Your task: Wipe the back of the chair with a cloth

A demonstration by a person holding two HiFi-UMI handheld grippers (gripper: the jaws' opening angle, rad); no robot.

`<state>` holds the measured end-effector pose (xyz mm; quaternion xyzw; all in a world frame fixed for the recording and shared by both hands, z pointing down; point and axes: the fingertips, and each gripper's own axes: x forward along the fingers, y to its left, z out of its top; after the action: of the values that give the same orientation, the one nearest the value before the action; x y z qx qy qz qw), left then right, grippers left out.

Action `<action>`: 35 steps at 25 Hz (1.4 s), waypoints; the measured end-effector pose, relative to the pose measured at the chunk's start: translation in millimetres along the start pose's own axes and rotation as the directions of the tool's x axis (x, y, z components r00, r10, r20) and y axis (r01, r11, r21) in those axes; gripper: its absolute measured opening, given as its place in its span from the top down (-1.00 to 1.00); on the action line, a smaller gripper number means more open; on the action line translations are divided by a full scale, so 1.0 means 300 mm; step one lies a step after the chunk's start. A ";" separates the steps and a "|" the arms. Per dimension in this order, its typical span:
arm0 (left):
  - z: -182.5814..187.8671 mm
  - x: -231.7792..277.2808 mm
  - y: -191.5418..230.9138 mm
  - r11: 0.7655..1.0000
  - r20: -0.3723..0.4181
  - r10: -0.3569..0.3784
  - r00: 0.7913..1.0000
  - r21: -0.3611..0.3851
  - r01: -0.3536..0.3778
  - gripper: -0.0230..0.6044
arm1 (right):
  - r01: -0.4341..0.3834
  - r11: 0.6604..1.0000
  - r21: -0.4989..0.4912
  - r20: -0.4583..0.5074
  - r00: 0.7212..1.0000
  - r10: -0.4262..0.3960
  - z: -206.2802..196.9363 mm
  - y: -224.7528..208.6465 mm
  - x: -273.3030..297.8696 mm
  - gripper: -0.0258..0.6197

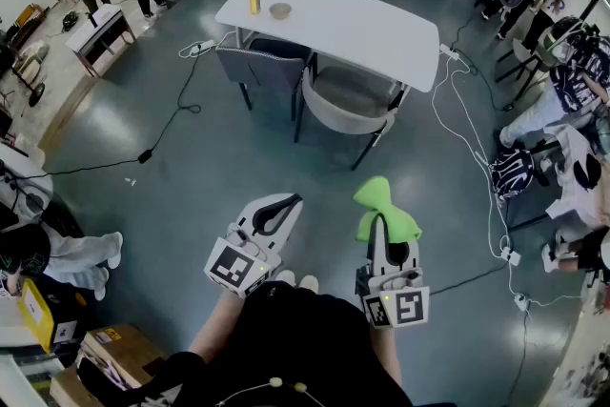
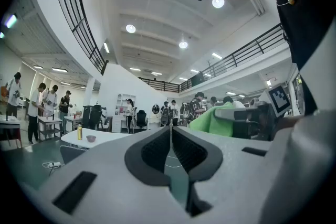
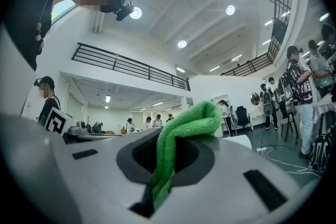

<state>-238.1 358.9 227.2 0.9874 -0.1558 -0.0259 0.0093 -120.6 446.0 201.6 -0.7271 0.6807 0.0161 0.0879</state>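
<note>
- Two chairs stand at the white worktop, well apart from the person. One is a dark grey chair. Just beside it is a pale chair with a curved back, turned toward the person.
- Nothing in the task says which chair is meant, though the pale chair's back is the nearer and more open to reach.
- The step in hand looks like the approach. No wiping has begun, since the cloth touches neither chair.
- The bright green cloth is carried by the right gripper, low in front of the person's body.
- In the right gripper view, its jaws are clamped on the cloth. A fold runs down between them, and a bunched loop stands up above the tips.
- The left gripper hangs beside the right one. In its own view its jaws are pressed together to a thin seam, with nothing between them and nothing touching them.
- The next move probably calls for crossing the bare floor to the chair. The right gripper would then rise to the top of the backrest.
- The loose bunch of cloth would need to press flat on the backrest before any sweep along it.
- The grip on the cloth looks deep enough for that pressure.
</note>
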 end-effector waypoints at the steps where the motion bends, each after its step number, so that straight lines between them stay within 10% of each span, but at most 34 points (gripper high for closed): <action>1: 0.002 -0.006 0.000 1.000 -0.001 0.001 1.000 0.000 -0.001 0.87 | 0.001 1.000 0.002 0.001 1.000 -0.001 0.004 0.001 -0.002 0.86; 35: -0.027 0.015 -0.076 0.999 -0.076 0.042 0.996 0.022 -0.040 0.87 | 0.042 0.998 0.039 -0.129 0.991 -0.037 -0.051 -0.229 -0.180 0.86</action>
<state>-226.3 379.3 234.4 0.9843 -0.1757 0.0139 0.0056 -57.9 501.0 231.8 -0.7380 0.6706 -0.0466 0.0595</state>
